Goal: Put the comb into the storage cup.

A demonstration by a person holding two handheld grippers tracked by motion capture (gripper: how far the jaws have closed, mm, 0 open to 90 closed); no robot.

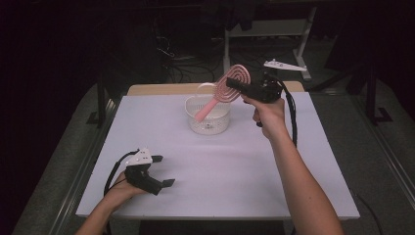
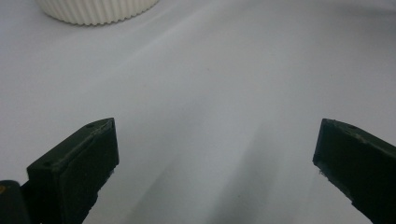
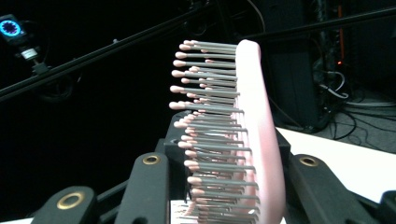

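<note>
Over on the left, the left gripper (image 1: 164, 170) rests low at the near corner of the white table (image 1: 235, 166), jaws spread wide with nothing between them. In the left gripper view, those two black jaws frame bare tabletop, and the ribbed foot of the white basket (image 2: 95, 11) is cut off by the top edge, so its rim can't be seen from there. The person's left hand (image 1: 122, 188) is mostly tucked under the gripper body.

Moving right, one basket (image 1: 208, 115) stands toward the far middle of the table. Above it hangs one pink hairbrush (image 1: 222, 93), lifted clear of the table. Its long axis runs on a slant: the handle points down and left, its tip over the basket's opening, and the round head with its spiral pattern points up and right. Whether the handle tip touches the basket rim is hard to make out.

The right gripper (image 1: 234, 84) is clenched on the brush head, one jaw to each side. In the right gripper view the hairbrush (image 3: 254, 140) stands edge-on, bristles to the left, its lower part hidden between the jaws. The right hand (image 1: 269, 115) holds the gripper high.

Two grippers, one brush, one basket.
</note>
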